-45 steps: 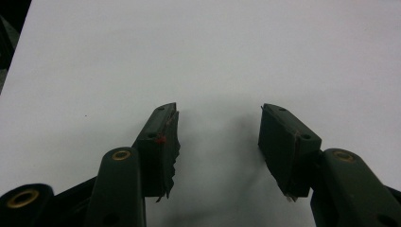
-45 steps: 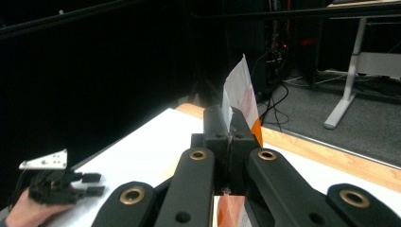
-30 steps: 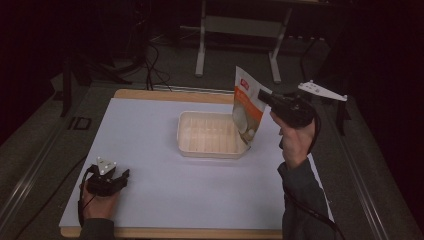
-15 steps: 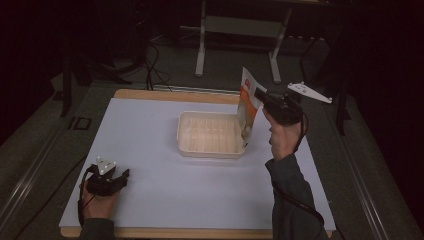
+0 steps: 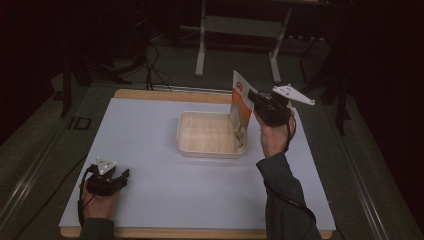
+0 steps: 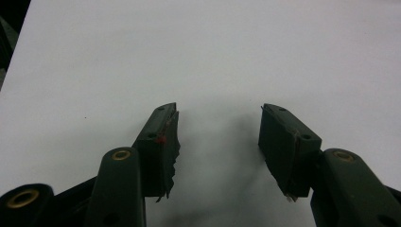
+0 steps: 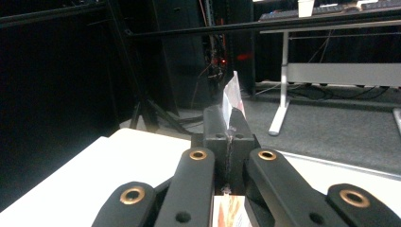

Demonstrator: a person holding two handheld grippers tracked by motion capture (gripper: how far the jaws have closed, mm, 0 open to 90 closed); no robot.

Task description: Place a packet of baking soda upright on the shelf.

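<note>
Orange and white flat packet (image 5: 240,111) with a printed front hangs upright in my right gripper (image 5: 253,101), which is clenched on its upper edge. In the right gripper view I see the two black jaws pressed together, with the thin edge of the packet (image 7: 231,97) standing up between them. The lower end of the packet reaches down to the right rim of the shallow cream plastic tray (image 5: 186,145) (I cannot tell if it touches the tray or only hangs just above it). The tray stands on the white table top (image 5: 150,125), near the middle and a little toward the far edge.

My left gripper (image 5: 124,175) rests low at the near left corner of the table, well apart from the tray. In the left gripper view its jaws stand wide apart over the bare white surface (image 6: 213,56), released, with nothing between them.
</note>
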